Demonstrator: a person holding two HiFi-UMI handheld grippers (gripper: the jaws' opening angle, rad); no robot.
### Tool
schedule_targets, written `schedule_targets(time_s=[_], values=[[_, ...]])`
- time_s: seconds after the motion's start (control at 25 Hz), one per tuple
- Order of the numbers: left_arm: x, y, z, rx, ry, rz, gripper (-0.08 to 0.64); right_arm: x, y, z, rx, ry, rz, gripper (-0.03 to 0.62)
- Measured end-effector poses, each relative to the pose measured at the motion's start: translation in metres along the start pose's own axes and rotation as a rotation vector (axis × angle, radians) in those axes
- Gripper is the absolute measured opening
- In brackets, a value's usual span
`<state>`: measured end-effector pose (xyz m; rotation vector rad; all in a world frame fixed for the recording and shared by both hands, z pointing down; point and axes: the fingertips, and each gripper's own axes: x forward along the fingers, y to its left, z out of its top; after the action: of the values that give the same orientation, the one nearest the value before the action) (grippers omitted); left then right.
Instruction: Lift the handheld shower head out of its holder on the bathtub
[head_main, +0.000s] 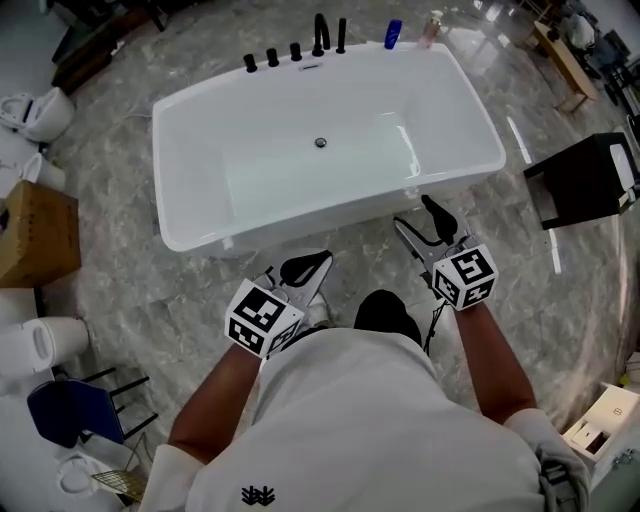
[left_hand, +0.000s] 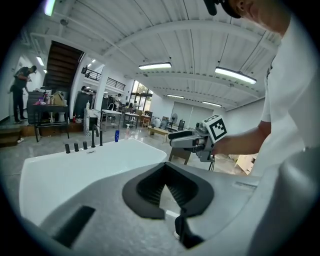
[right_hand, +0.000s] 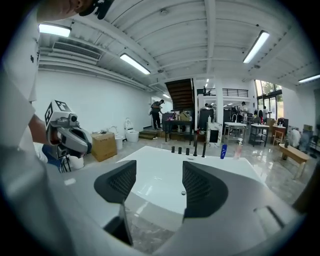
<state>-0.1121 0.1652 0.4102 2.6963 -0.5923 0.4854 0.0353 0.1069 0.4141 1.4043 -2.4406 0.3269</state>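
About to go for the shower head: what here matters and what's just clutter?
Job: bathtub; handheld shower head upright on its far rim; left gripper; right gripper.
Lying about: blue bottle; pink bottle; cardboard box; black side table; toilet.

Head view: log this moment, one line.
left gripper shut, empty | right gripper open, empty | both short of bathtub | shower head in holder

The black tub fittings (head_main: 296, 50) are too small to tell apart.

no text, label, brand or number can be read anywhere.
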Motion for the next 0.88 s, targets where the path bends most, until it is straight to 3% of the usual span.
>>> schedule_targets(time_s=[0.4, 0.88], values=[[0.053, 0.071, 0.033, -0.016, -0.011, 0.040, 0.006, 0.095, -0.075, 0.020, -0.060, 0.027, 0.092, 0.296], [0.197, 0.161, 0.124, -0.131, -0.029, 0.200, 0.006, 0.233, -0.257, 0.053, -0.127, 0.078, 0.275, 0.287]])
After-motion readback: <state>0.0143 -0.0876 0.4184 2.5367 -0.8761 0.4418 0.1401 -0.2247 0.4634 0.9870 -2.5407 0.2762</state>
